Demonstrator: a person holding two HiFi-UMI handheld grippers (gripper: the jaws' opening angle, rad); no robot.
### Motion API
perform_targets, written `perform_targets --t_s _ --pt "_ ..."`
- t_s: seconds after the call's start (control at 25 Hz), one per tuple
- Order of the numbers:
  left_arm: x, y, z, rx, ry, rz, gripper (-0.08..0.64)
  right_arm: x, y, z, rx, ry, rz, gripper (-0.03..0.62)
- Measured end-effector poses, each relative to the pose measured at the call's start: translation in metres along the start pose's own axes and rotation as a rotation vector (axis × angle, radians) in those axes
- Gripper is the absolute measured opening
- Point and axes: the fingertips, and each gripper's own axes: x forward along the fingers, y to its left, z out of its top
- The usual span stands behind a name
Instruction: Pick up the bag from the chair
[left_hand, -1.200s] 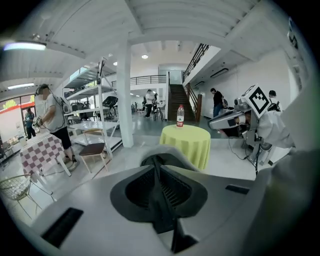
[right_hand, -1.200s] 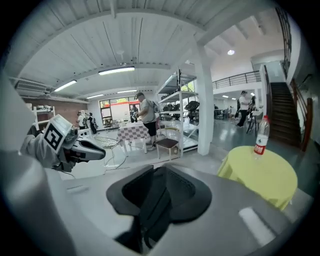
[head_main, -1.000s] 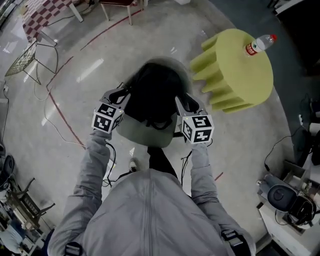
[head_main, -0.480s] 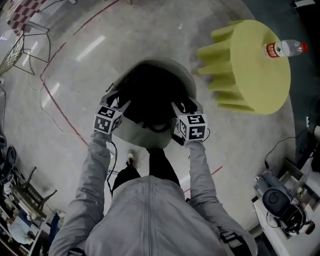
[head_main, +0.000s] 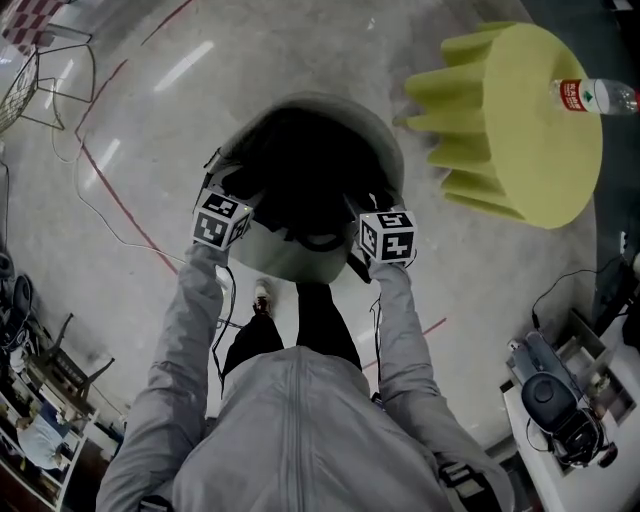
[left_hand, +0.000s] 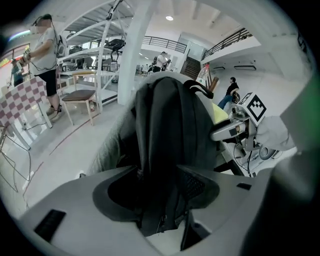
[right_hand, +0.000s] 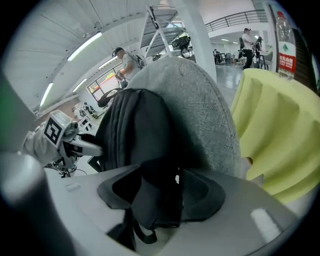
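At the centre of the head view the bag (head_main: 300, 175) sits in the chair (head_main: 388, 140). The left claw (head_main: 237, 188) is at its left side and the right claw (head_main: 362, 207) at its right, with bag fabric between each one's jaws. At upper right, a bottle (head_main: 592, 97) stands on a stool (head_main: 520, 140).

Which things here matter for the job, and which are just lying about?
Job: black fabric backpack; grey round upholstered chair; left gripper and right gripper, both shut on the backpack.
Lying about: yellow ribbed round table; clear plastic water bottle on it.
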Motion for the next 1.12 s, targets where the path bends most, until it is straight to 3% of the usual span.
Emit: perform_targets --t_s 0.12,0.44,0.64,0.8,1.12 --pt "0.002 0.000 -0.005 -0.010 0.001 0.017 0.178 0.000 0.007 -0.001 0.006 -0.025 0.029 0.183" --pt "-0.025 -0.004 -0.022 -0.038 -0.043 0.042 0.068 -0.025 0.041 -0.013 -0.019 -0.023 0.031 0.058" --pt "-0.055 -0.018 -0.028 -0.005 -0.074 0.024 0.045 -0.056 0.067 -0.018 -0.012 -0.073 0.011 0.052" --pt "-0.081 -0.034 -0.039 0.025 -0.078 0.009 0.037 -0.087 0.090 -0.023 -0.063 -0.102 -0.036 0.051" --pt "-0.150 -0.079 -0.041 0.063 -0.236 -0.039 0.034 -0.164 0.132 -0.025 -0.120 -0.197 -0.113 0.051"
